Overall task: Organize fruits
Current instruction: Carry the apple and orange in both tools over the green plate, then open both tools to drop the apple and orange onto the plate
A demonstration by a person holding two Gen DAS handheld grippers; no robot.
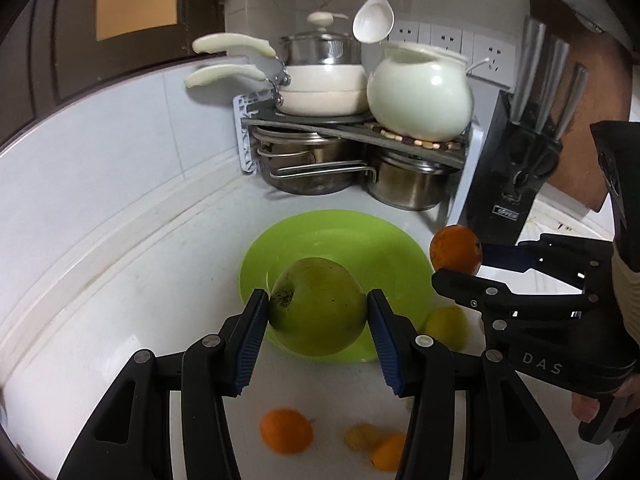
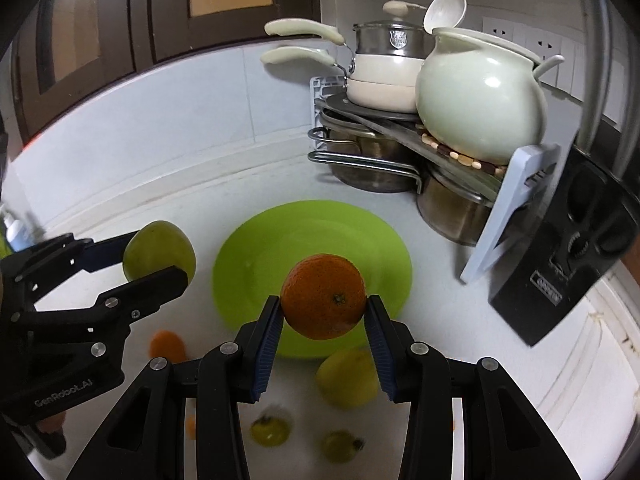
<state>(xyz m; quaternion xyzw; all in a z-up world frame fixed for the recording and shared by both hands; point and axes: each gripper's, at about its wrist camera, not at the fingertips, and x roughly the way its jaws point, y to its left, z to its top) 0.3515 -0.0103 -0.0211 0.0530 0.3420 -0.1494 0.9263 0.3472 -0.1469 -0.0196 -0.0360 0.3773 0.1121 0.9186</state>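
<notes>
My left gripper point(image 1: 318, 312) is shut on a green apple point(image 1: 318, 306) and holds it above the near edge of a lime-green plate point(image 1: 332, 236). My right gripper point(image 2: 323, 316) is shut on an orange point(image 2: 323, 296) above the near part of the same plate point(image 2: 312, 240). In the left wrist view the right gripper point(image 1: 456, 270) with its orange point(image 1: 456, 249) is at the plate's right. In the right wrist view the left gripper point(image 2: 160, 264) with the apple point(image 2: 159, 250) is at the plate's left. Loose fruit lies on the counter: a yellow-green fruit point(image 2: 347, 378), a small orange point(image 2: 167, 346), two small green fruits point(image 2: 270, 430).
A corner rack point(image 1: 352, 128) with pans, steel pots and a white ceramic pot point(image 1: 420, 92) stands behind the plate. A black knife block point(image 1: 516, 160) stands at the right. A white spoon point(image 1: 374, 20) hangs above. More small oranges point(image 1: 286, 431) lie near the counter's front.
</notes>
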